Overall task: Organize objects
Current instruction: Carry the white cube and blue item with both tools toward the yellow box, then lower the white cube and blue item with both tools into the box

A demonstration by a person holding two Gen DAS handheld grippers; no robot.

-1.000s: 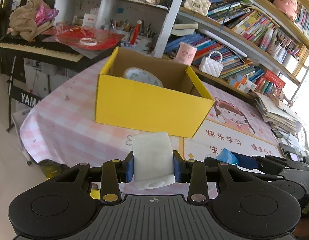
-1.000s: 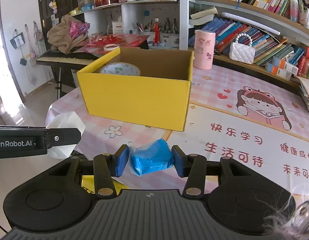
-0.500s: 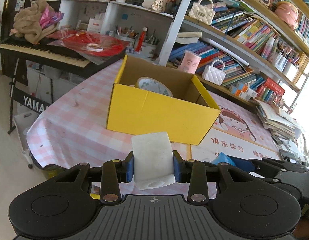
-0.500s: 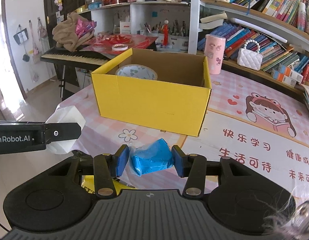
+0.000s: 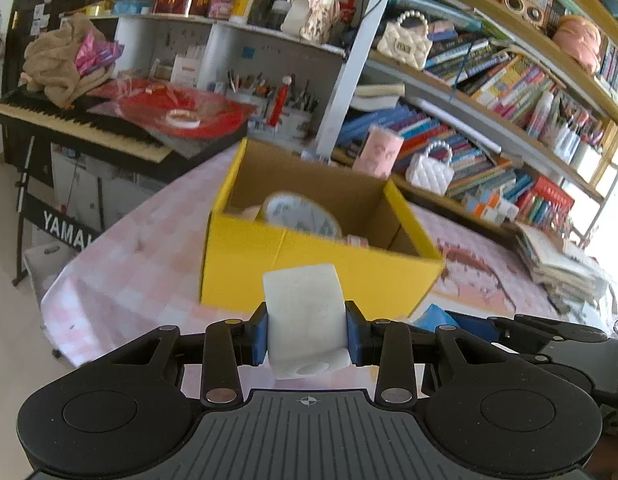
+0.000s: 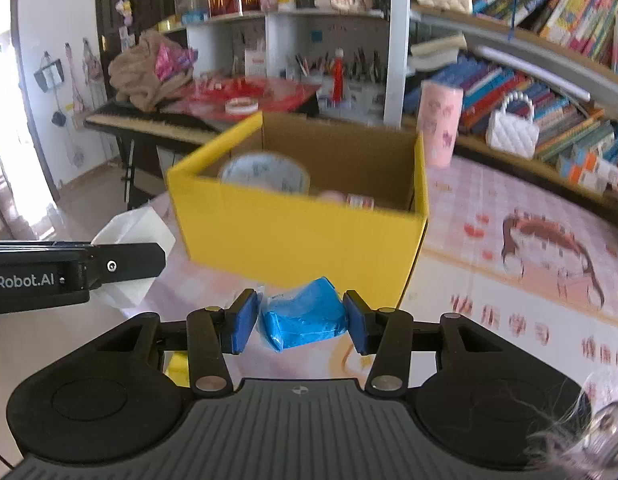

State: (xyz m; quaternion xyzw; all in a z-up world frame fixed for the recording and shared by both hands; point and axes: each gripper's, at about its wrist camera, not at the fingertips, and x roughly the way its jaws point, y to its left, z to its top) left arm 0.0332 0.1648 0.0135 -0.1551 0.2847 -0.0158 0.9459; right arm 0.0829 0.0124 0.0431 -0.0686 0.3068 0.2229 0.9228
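Observation:
My left gripper (image 5: pixel 305 332) is shut on a white tissue pack (image 5: pixel 303 312), held in the air in front of an open yellow cardboard box (image 5: pixel 301 264). My right gripper (image 6: pixel 299 322) is shut on a blue packet (image 6: pixel 303 316), also in front of the box (image 6: pixel 293 232). The box stands on the pink checked table and holds a roll of tape (image 5: pixel 301 214) and some small items. The left gripper and its white pack (image 6: pixel 129 240) show at the left of the right wrist view. The right gripper shows at the lower right of the left wrist view (image 5: pixel 521 332).
A pink cup (image 6: pixel 439 124) and a white handbag (image 6: pixel 511 132) stand behind the box. Bookshelves (image 5: pixel 489 92) run along the back right. A keyboard piano (image 5: pixel 77 128) with red plastic stands at the left. A stack of papers (image 5: pixel 561 264) lies at the right.
Both grippers have risen with their loads, so I look more down into the box. The box interior shows more than before.

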